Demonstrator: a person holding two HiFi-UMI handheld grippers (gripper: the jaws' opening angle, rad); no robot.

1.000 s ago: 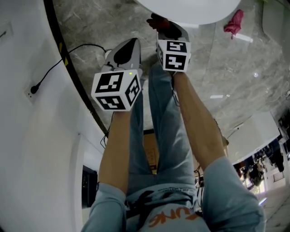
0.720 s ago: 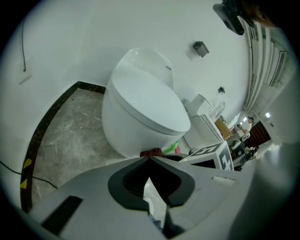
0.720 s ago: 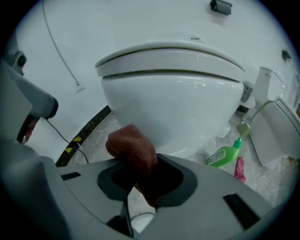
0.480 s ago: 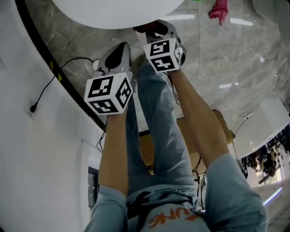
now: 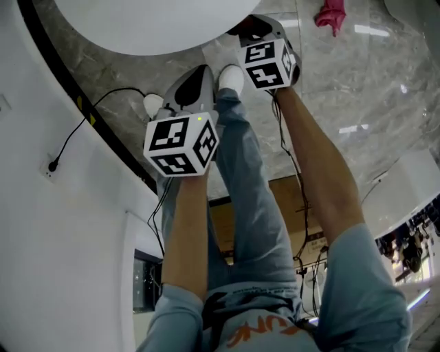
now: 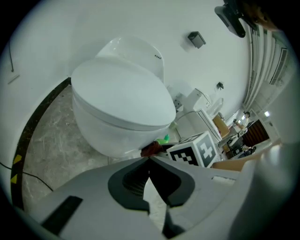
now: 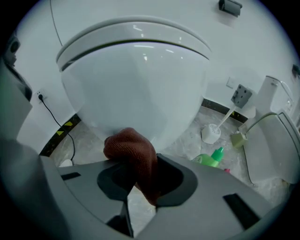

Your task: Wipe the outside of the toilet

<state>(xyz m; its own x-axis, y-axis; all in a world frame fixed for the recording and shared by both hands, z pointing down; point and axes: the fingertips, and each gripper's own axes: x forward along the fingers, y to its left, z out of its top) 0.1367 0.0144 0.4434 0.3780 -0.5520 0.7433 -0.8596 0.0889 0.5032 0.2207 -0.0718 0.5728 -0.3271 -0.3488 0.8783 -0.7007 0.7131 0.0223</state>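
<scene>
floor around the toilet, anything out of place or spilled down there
A pink cloth lies crumpled on the marble floor, apart from the toilet, while the right claw grips a brown cloth. A green bottle sits on the floor nearby, half hidden, possibly tilted. No spill shows.

Head view looks steeply down from above onto the floor and the toilet rim. Left gripper view faces the toilet from one side, near. Right gripper view faces the bowl front, very close.
</scene>
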